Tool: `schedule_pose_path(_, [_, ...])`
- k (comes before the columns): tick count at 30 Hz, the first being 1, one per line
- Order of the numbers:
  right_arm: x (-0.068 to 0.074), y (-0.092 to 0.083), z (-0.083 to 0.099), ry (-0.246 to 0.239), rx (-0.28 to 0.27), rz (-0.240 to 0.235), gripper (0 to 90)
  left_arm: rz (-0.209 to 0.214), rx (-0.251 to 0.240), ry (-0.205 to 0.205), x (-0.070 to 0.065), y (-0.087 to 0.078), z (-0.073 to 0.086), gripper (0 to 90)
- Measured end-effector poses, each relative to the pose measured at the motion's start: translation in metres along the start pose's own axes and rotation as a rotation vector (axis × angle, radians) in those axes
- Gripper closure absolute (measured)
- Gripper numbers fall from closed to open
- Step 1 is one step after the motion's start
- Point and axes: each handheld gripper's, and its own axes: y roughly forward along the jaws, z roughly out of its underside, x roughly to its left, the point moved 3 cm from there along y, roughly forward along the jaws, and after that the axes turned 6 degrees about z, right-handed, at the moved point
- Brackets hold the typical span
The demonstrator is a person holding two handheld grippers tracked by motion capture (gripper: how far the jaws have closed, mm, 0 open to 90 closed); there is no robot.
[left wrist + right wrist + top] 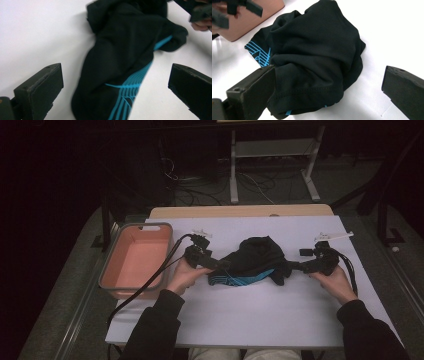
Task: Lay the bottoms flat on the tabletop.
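Note:
A crumpled black garment (pixel 255 260) with bright blue line markings lies in the middle of the white table (pixel 260 320). My left gripper (pixel 220 266) is at the garment's left end, jaws wide open, with the blue-striped cloth (pixel 117 75) lying between them on the table. At the right end my right gripper (pixel 295 266) is also open, its jaws standing either side of a bunched black fold (pixel 317 65). Neither gripper holds the cloth. The other gripper's black jaws (pixel 234 10) appear far off in the right gripper view.
A salmon-coloured tray with a grey rim (pixel 135 260) sits at the table's left edge, beside my left hand, and shows as a pink corner (pixel 259 20) in the right gripper view. Table legs and cables lie on the floor beyond the far edge.

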Motion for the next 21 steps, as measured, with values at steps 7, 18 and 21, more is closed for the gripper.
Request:
schedule_pose_path(7, [0.001,0.012,0.004,-0.003,0.036,-0.026,0.0,0.0,0.045,0.02,-0.004,0.011,0.021,0.0])
schedule_pose_path(18, [0.018,0.038,0.008,-0.089,0.142,-0.032,0.0,-0.019,0.059,0.088,-0.011,0.02,0.029,0.0])
schedule_pose_path(21, [0.019,0.041,0.007,-0.098,0.137,-0.029,0.0,-0.01,0.063,0.095,-0.014,0.021,0.031,0.0])
